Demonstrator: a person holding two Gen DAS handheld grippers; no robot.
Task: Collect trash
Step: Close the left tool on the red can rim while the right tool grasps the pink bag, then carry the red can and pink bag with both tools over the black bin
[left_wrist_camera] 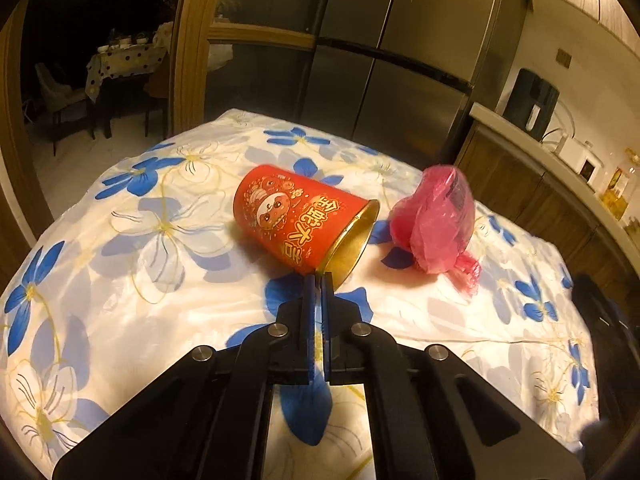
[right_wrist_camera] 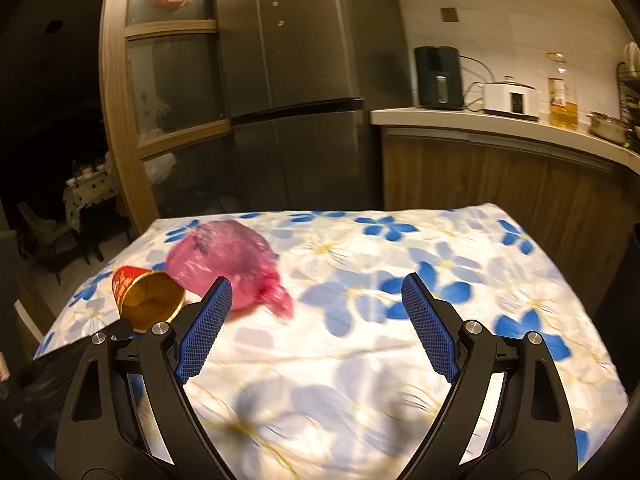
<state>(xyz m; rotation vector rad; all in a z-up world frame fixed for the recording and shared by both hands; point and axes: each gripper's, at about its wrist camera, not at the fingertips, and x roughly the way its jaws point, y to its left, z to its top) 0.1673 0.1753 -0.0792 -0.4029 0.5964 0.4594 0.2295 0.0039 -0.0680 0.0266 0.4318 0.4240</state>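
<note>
Your left gripper [left_wrist_camera: 319, 280] pinches the rim of the red cup [left_wrist_camera: 298, 218] lying on the floral cloth [left_wrist_camera: 160, 300], beside the pink bag [left_wrist_camera: 436, 220]. Thin rim could slip when lifted. Right gripper [right_wrist_camera: 316, 292] spread, empty.

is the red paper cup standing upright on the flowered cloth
No, the red paper cup lies on its side on the flowered cloth, gold mouth facing the camera.
</note>
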